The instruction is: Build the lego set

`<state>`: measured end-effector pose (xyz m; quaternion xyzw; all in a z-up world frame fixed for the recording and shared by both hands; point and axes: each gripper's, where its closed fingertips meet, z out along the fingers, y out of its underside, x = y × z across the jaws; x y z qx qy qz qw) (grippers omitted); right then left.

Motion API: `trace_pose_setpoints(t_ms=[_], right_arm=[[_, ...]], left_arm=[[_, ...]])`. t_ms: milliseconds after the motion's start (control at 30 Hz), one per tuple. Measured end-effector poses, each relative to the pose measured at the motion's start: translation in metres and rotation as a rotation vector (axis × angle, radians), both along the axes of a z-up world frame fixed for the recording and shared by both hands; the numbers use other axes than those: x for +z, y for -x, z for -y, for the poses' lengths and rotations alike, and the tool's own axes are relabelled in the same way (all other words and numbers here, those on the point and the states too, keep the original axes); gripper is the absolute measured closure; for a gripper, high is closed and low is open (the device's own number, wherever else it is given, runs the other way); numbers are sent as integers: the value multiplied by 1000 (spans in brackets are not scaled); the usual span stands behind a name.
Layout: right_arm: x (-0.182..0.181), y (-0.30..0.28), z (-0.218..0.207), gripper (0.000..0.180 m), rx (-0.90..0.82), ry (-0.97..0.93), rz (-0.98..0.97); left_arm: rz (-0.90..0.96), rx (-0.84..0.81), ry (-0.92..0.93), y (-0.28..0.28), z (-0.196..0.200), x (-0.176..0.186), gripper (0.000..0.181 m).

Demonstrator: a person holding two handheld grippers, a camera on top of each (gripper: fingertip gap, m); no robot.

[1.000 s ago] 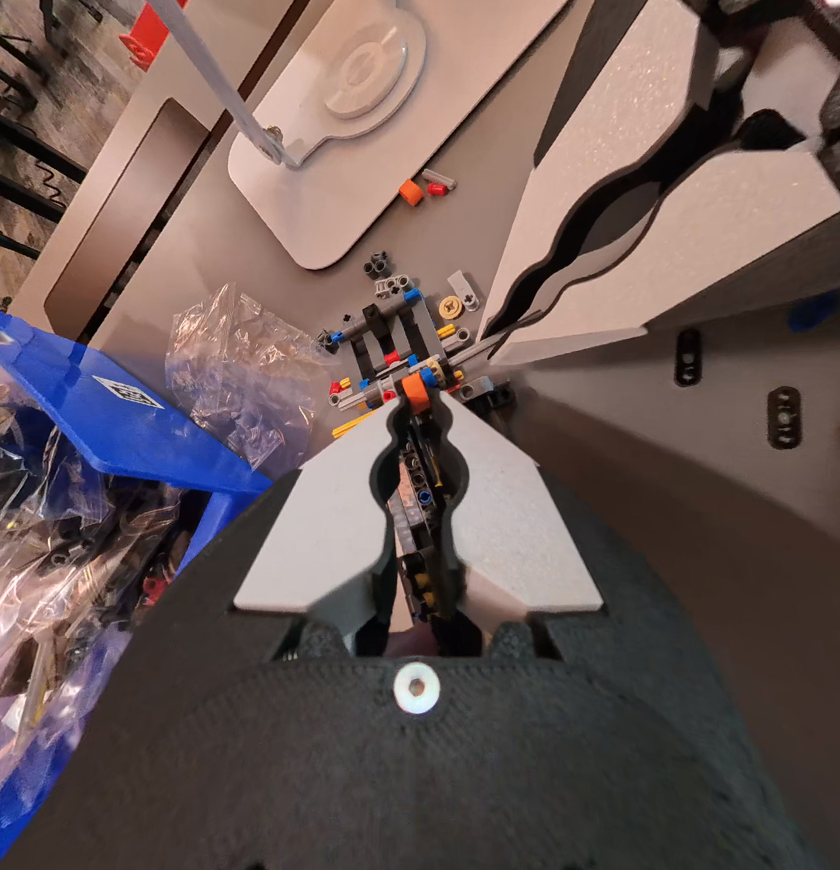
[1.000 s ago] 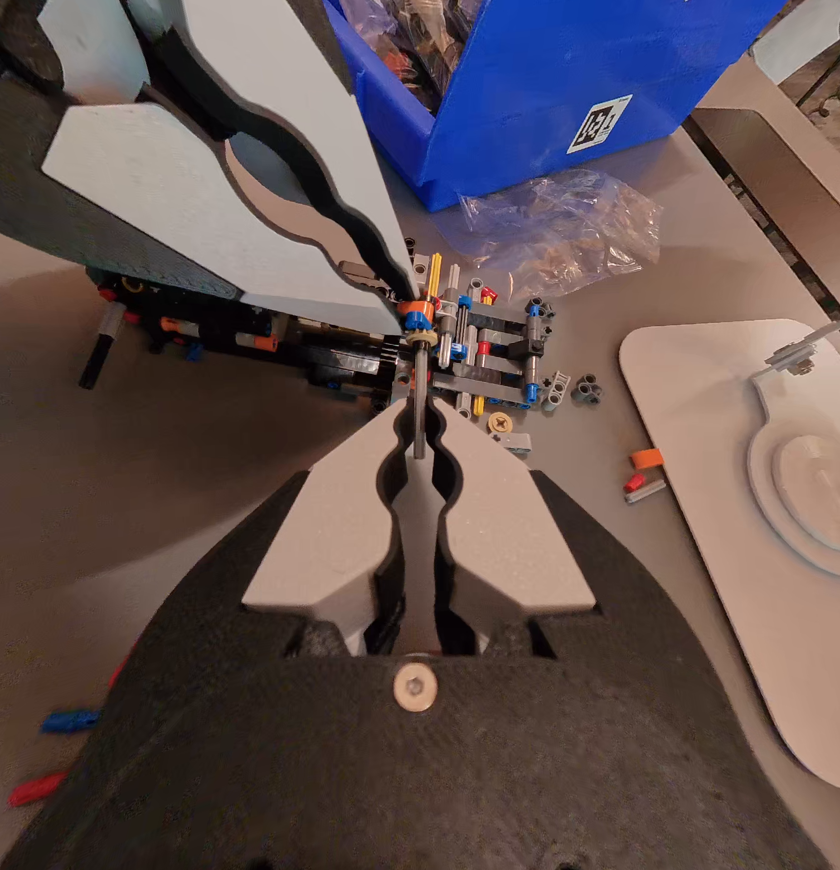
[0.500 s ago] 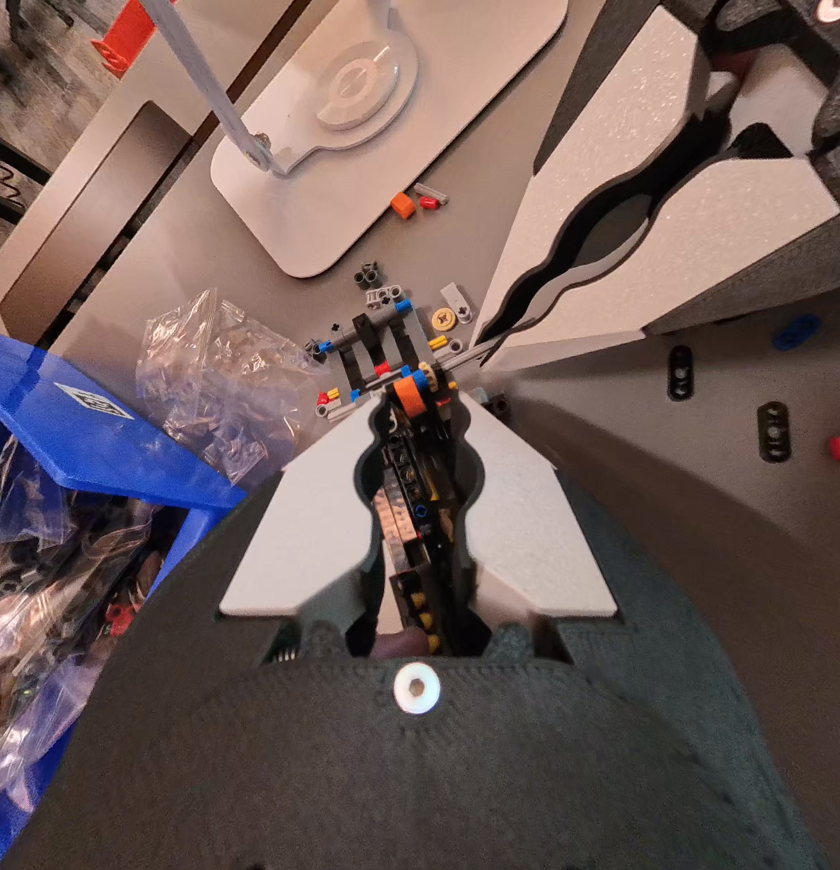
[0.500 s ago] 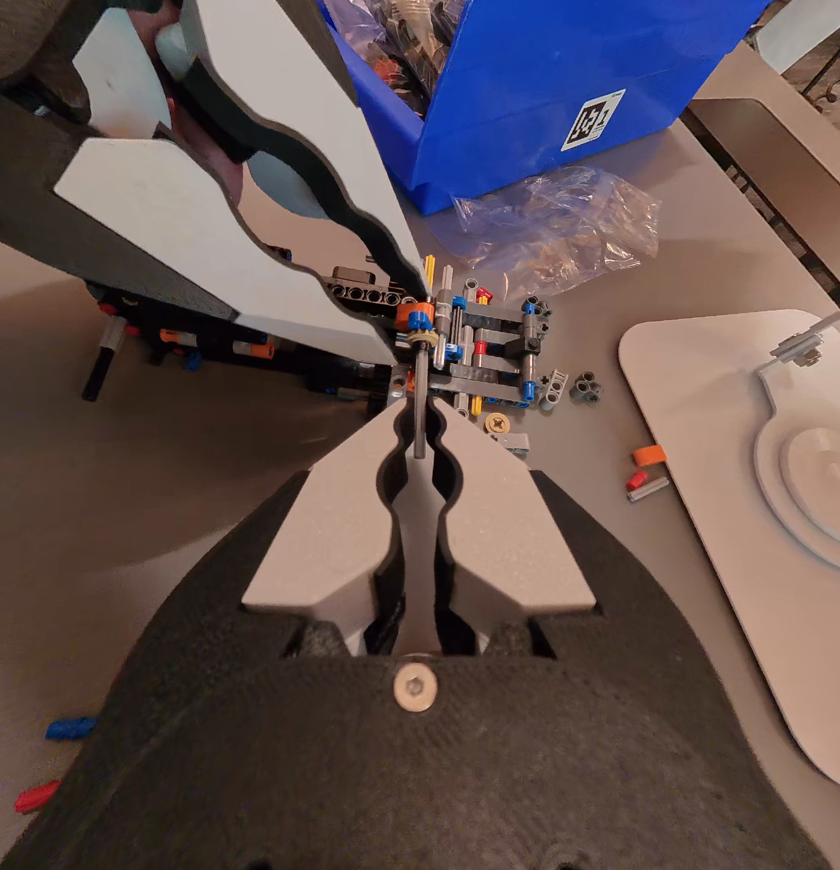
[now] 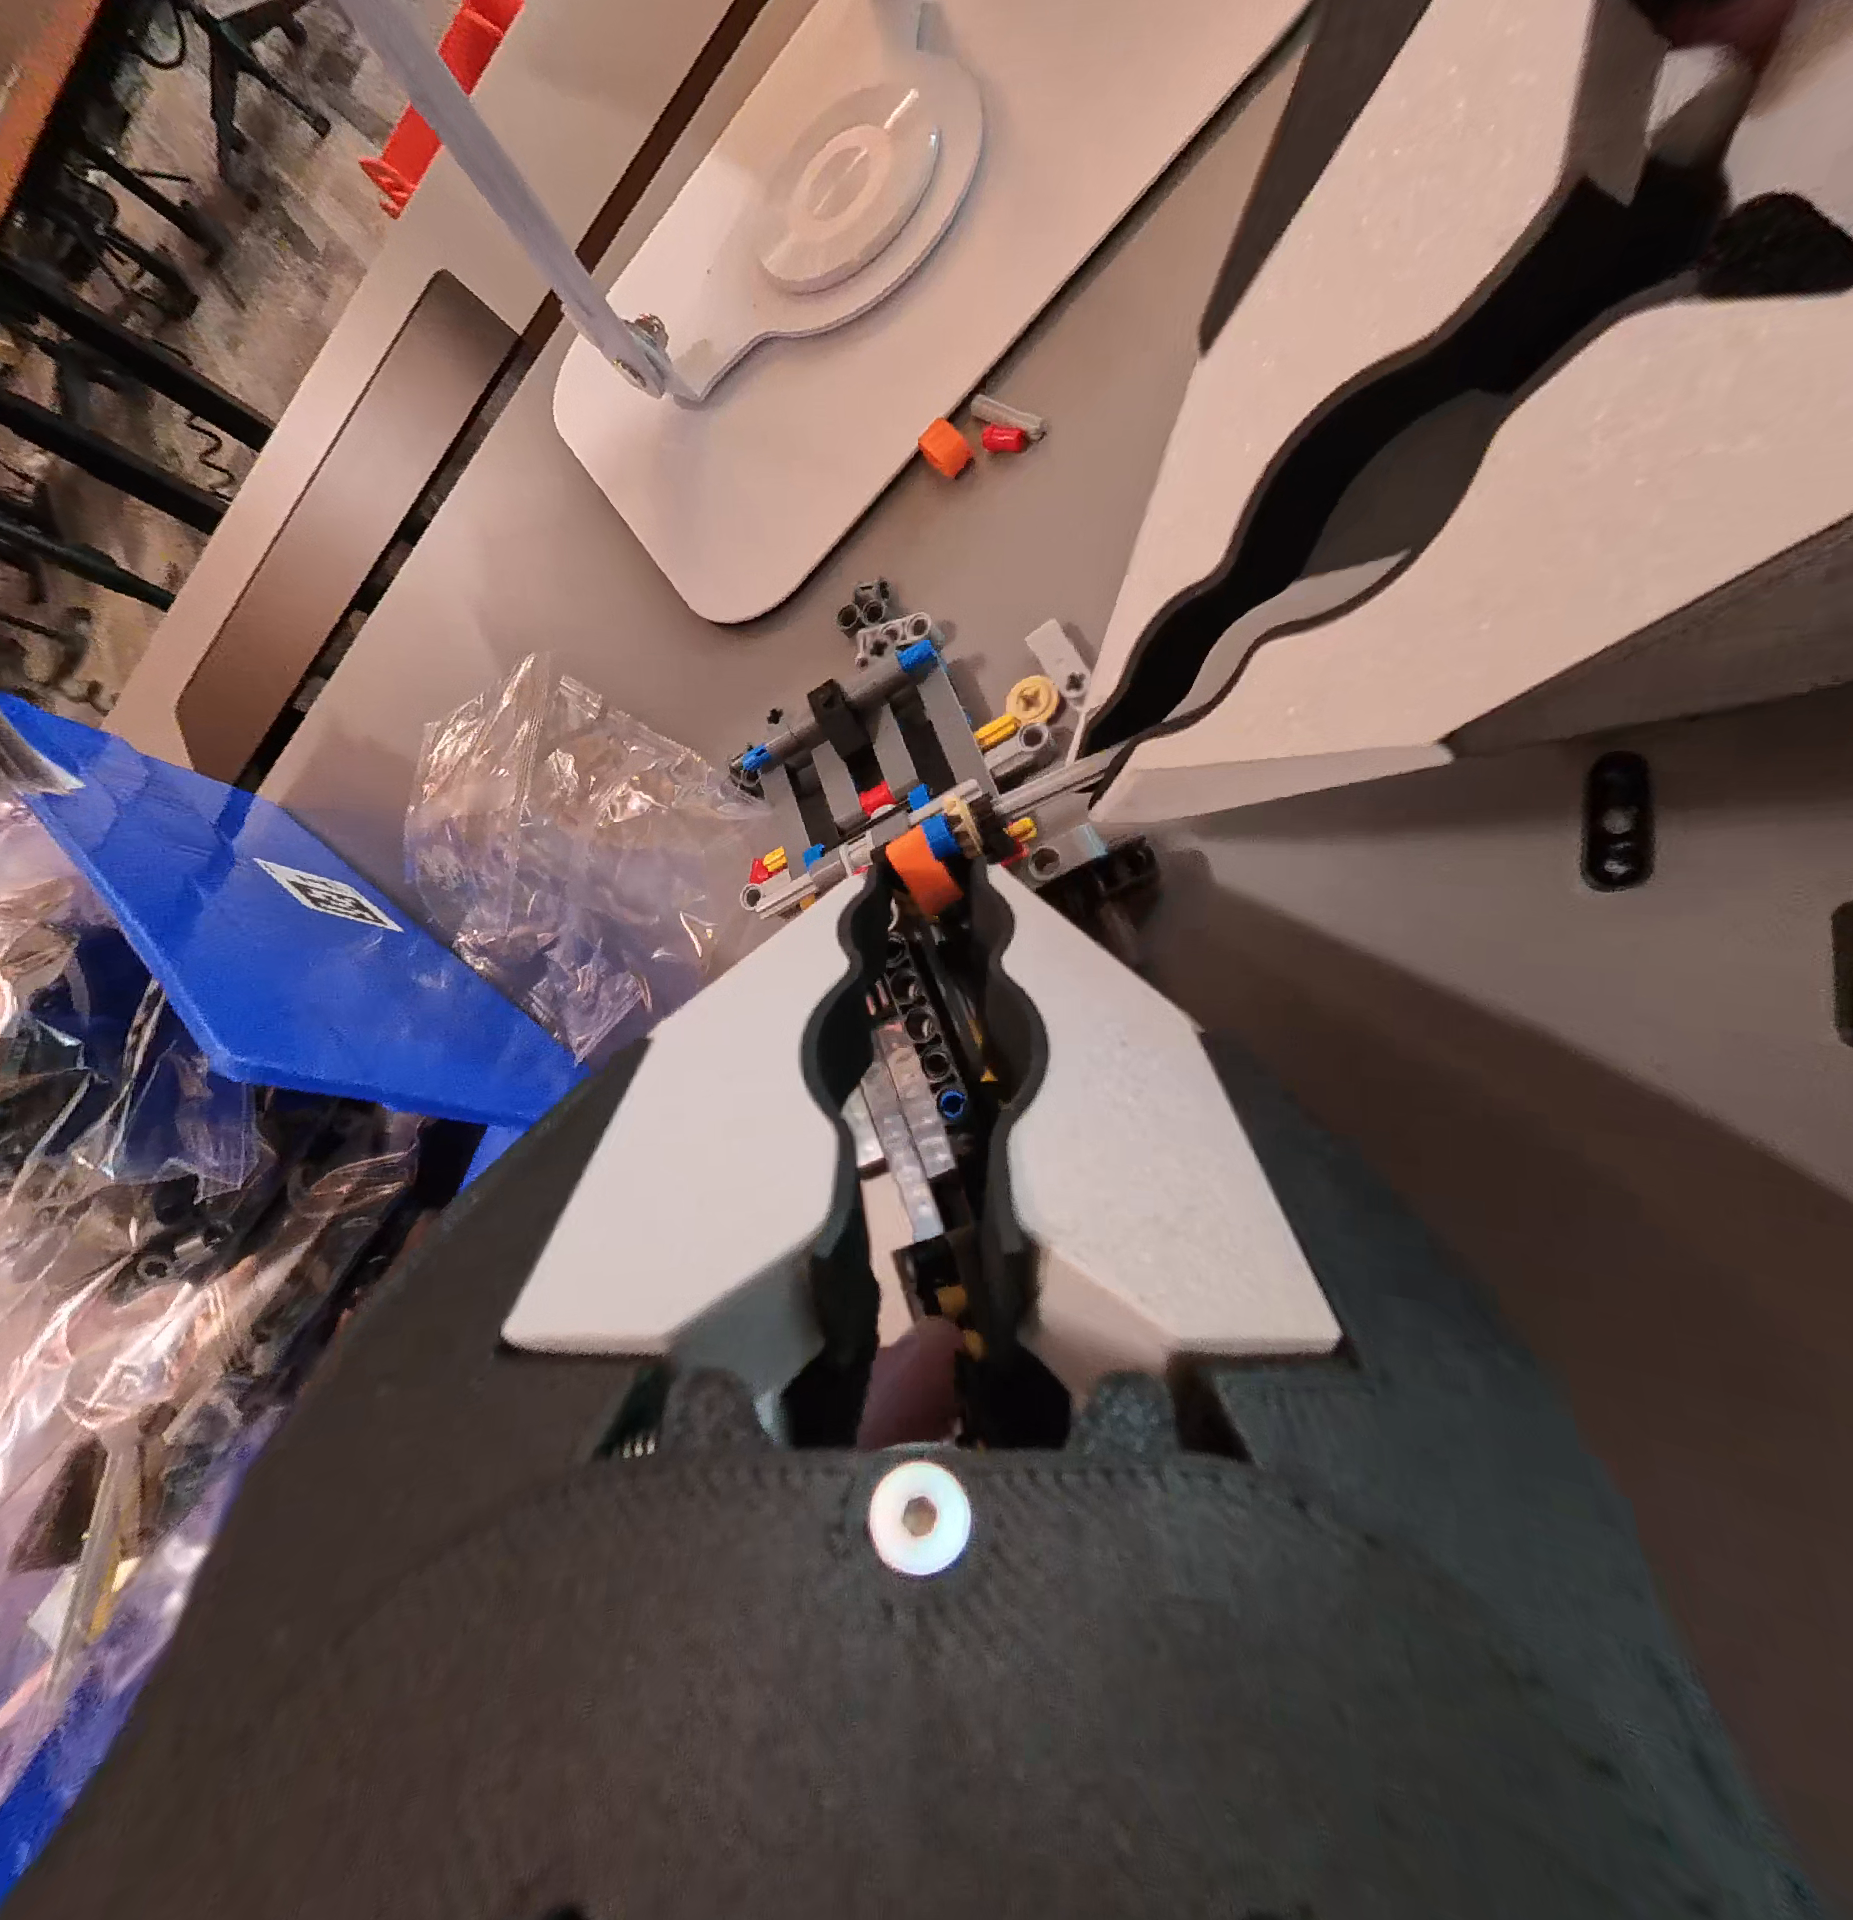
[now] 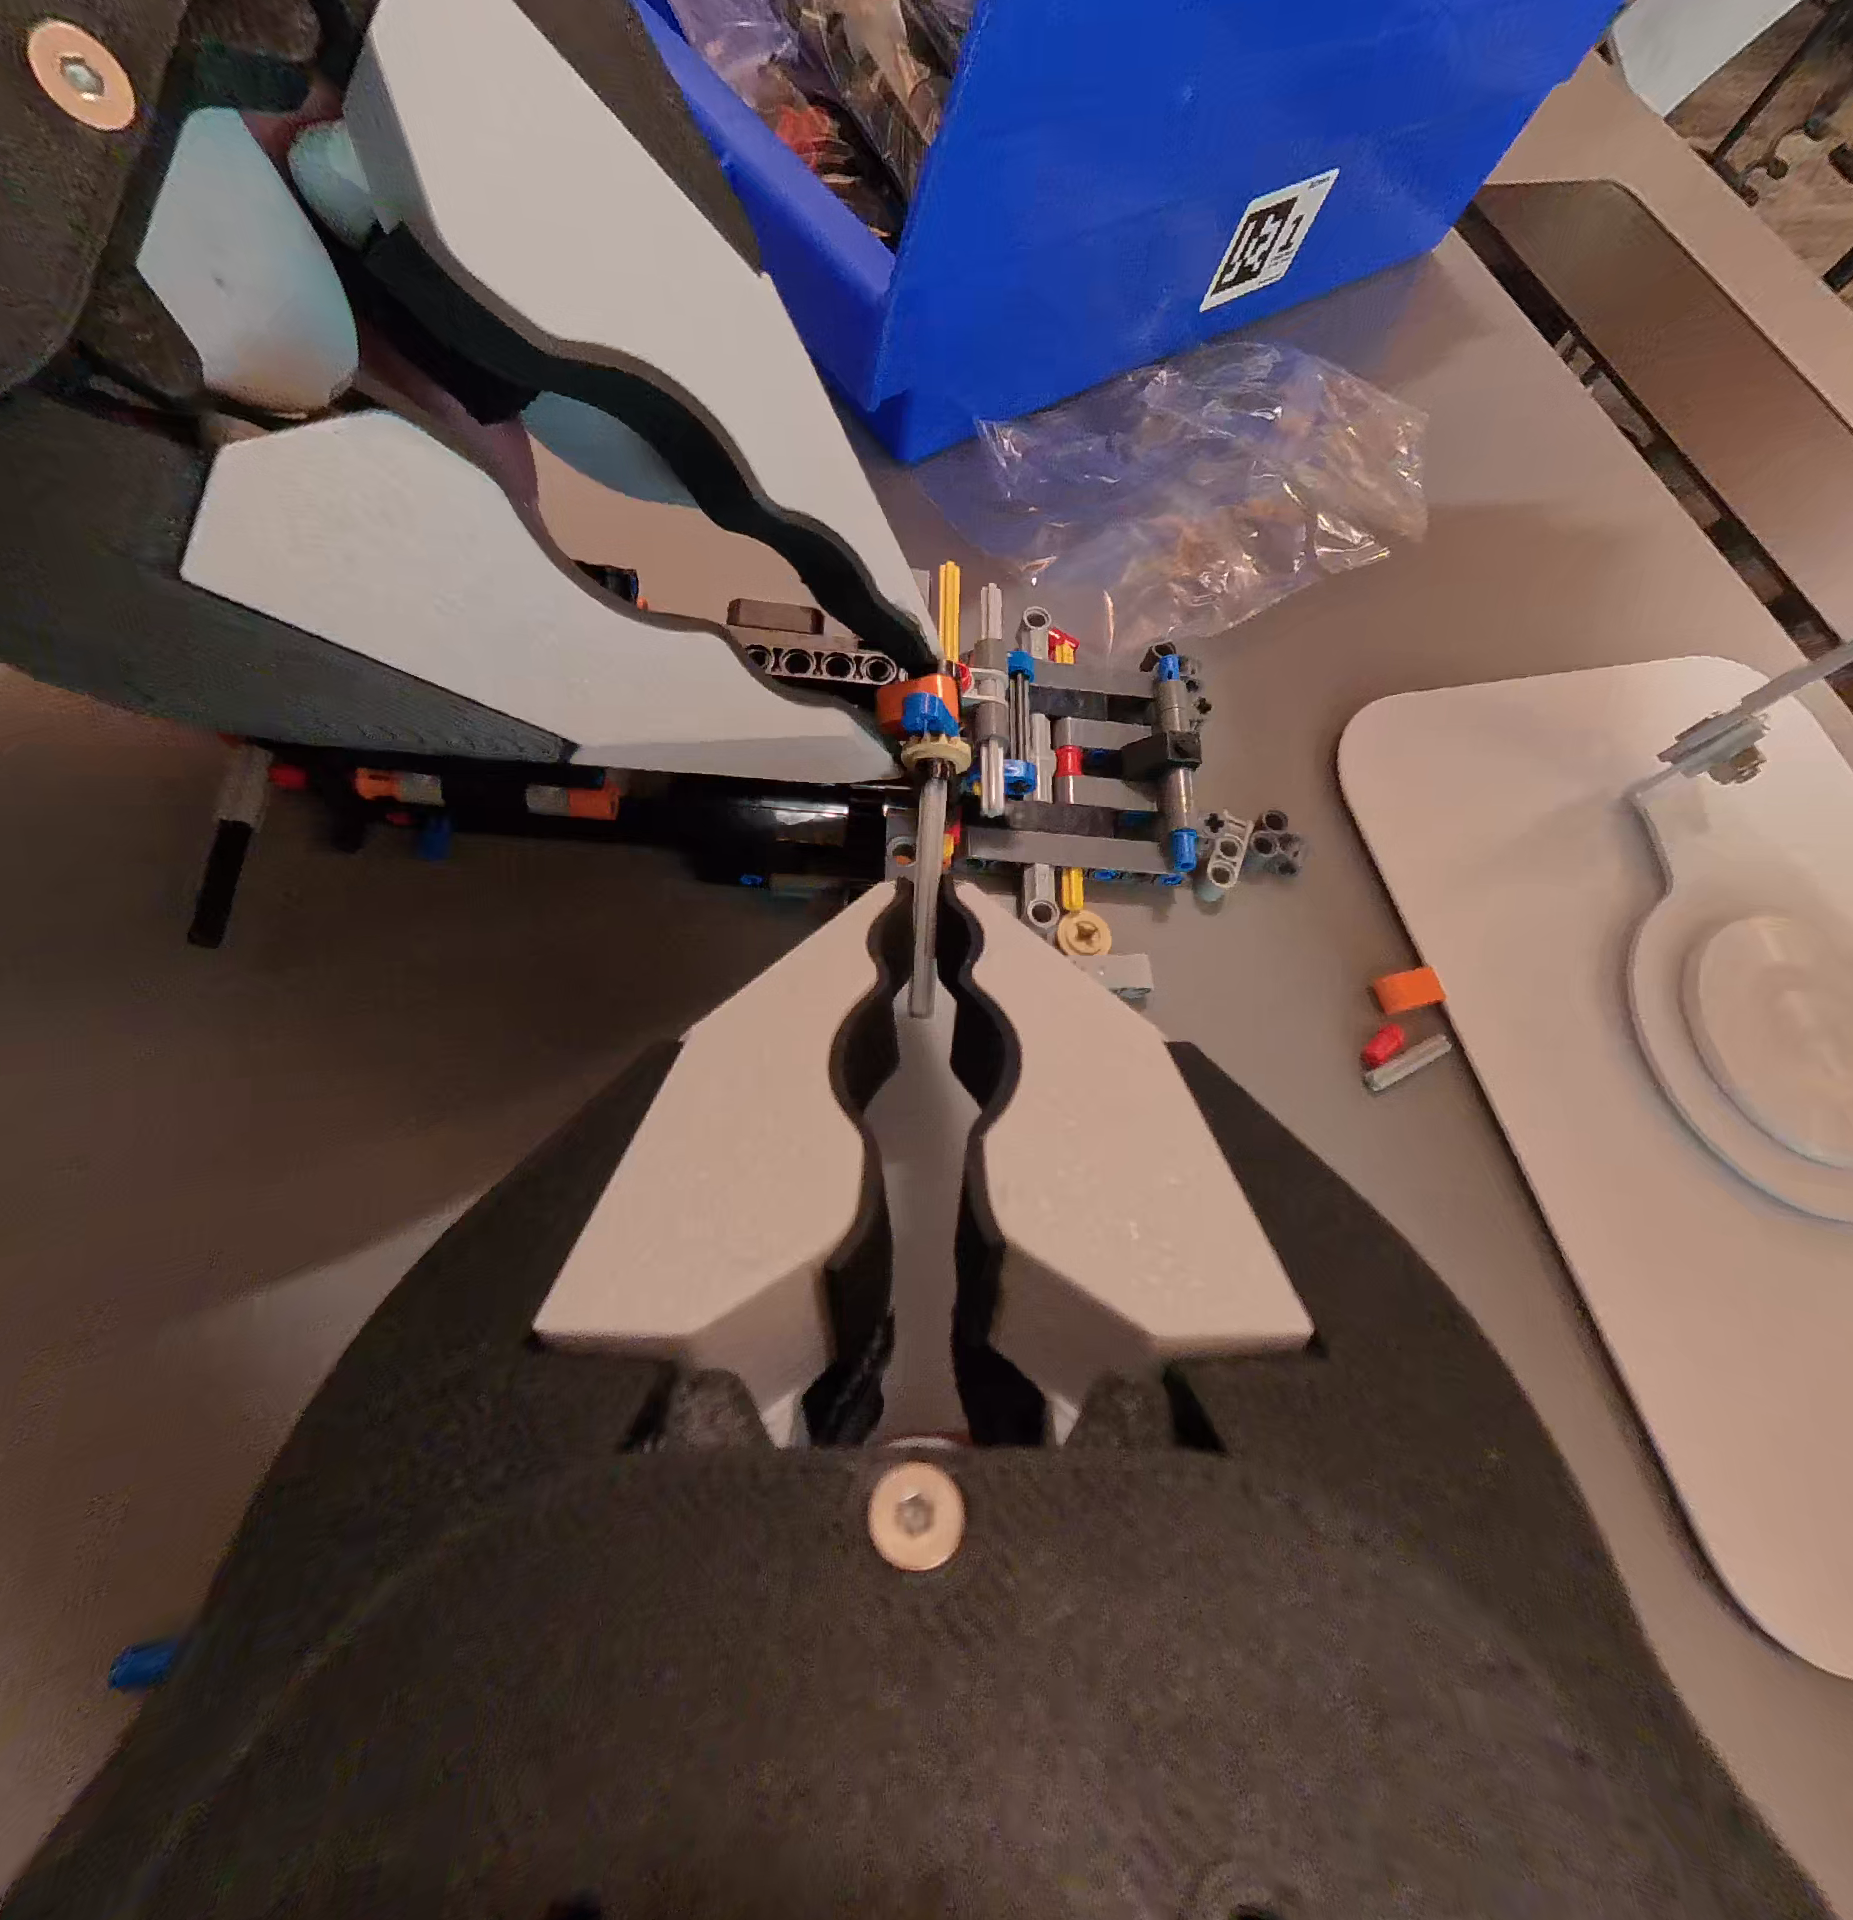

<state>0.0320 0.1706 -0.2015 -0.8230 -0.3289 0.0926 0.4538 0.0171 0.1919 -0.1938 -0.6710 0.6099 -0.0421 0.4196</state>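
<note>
A black, grey and blue lego frame [image 6: 1088,769] lies on the grey table, joined to a long black assembly [image 5: 922,1049]. My left gripper [image 5: 927,899] is shut on that assembly, its tips beside an orange bush [image 5: 927,878]. It enters the right wrist view [image 6: 917,707] from the upper left. My right gripper [image 6: 922,914] is shut on a grey axle [image 6: 927,883]. The axle runs through a tan gear [image 6: 932,753] and a blue piece toward the orange bush [image 6: 901,698]. In the left wrist view the right gripper [image 5: 1093,769] comes in from the upper right, holding the axle [image 5: 1036,795].
A blue bin [image 6: 1161,208] full of bagged parts and a clear plastic bag [image 6: 1202,478] lie behind the frame. A white stand base [image 6: 1628,1143] sits to the right. Loose pieces lie near it: an orange bush [image 6: 1408,989], a red pin and a grey pin. Black beams [image 5: 1616,821] lie apart. Less than 4 cm separates the two grippers' tips.
My left gripper's fingers stand wider around the black assembly than a second ago, and it has tilted upward. The right gripper stays shut on the axle.
</note>
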Motion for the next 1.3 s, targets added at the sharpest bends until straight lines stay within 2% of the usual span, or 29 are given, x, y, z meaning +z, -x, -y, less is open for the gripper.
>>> trace_pose_setpoints(t_ms=[467, 800, 1233, 1300], right_arm=[[-1, -4, -2, 180, 105, 21, 30], [-2, -3, -5, 180, 115, 37, 6], [-3, 2, -7, 180, 117, 66, -28], [-2, 4, -4, 178, 147, 87, -61]], left_arm=[[-49, -49, -52, -3, -1, 0, 169], [-57, -44, -69, -3, -3, 0, 170], [-38, -36, -55, -2, -3, -1, 169], [4, -51, -1, -1, -4, -1, 170]])
